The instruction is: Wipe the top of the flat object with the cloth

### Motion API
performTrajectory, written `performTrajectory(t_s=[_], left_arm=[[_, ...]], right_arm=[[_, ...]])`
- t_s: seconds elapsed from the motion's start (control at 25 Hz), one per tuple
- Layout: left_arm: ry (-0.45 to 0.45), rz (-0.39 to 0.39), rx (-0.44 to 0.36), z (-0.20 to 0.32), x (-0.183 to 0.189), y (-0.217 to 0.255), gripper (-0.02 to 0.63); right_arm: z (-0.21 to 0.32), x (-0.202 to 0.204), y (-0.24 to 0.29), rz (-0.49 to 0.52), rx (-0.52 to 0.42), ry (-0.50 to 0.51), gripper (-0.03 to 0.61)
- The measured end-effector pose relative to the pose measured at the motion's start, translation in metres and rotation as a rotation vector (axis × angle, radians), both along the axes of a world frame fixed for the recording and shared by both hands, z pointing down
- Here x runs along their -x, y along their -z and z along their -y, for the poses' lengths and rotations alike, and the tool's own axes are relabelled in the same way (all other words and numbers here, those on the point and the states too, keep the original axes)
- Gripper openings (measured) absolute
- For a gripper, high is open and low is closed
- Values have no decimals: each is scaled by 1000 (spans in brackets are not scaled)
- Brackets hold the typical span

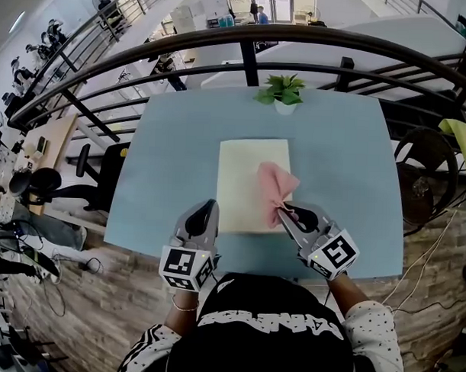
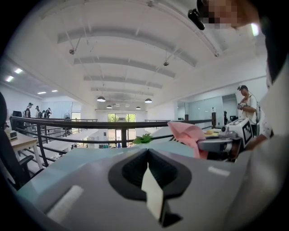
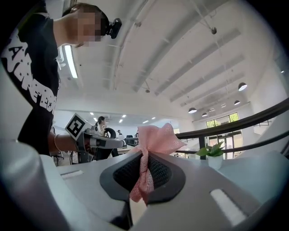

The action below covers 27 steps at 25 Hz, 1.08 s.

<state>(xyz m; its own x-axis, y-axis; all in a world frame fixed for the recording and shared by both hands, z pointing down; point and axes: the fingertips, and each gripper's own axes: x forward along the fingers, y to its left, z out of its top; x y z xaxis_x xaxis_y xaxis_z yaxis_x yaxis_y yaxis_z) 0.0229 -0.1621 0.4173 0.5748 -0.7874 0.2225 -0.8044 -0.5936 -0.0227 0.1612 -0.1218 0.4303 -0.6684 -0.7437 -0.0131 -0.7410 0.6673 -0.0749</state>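
Head view: the board (image 1: pixel 244 182) lay flat at the middle of the table (image 1: pixel 341 162), its near edge close to the table's front edge, with a plant (image 1: pixel 282 91) at the far edge. The right gripper (image 1: pixel 282 212) held the pink cloth (image 1: pixel 275 187) bunched over the board's near right part, probably so the loose end could drag across the top. The left gripper (image 1: pixel 209 207) sat just beside the board's near left corner, probably to steady it; contact could not be confirmed. Left gripper view: the left gripper's (image 2: pixel 147 152) jaws met at the tips with nothing between them, and the cloth (image 2: pixel 187 135) showed to the right. Right gripper view: the right gripper's (image 3: pixel 143 155) jaws were clamped on a twisted fold of cloth (image 3: pixel 156 140), leaving the rest free for wiping.
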Motion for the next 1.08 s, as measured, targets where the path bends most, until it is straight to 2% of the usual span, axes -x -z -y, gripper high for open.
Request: performTrajectory(t_s=[0.6, 1.08], left_arm=[[-39, 13, -4, -2, -15, 3, 0], [-34, 25, -8, -7, -28, 7, 0]], right_arm=[[-6, -13, 2, 18, 11, -40, 21], [-8, -25, 7, 38, 0, -28, 21]])
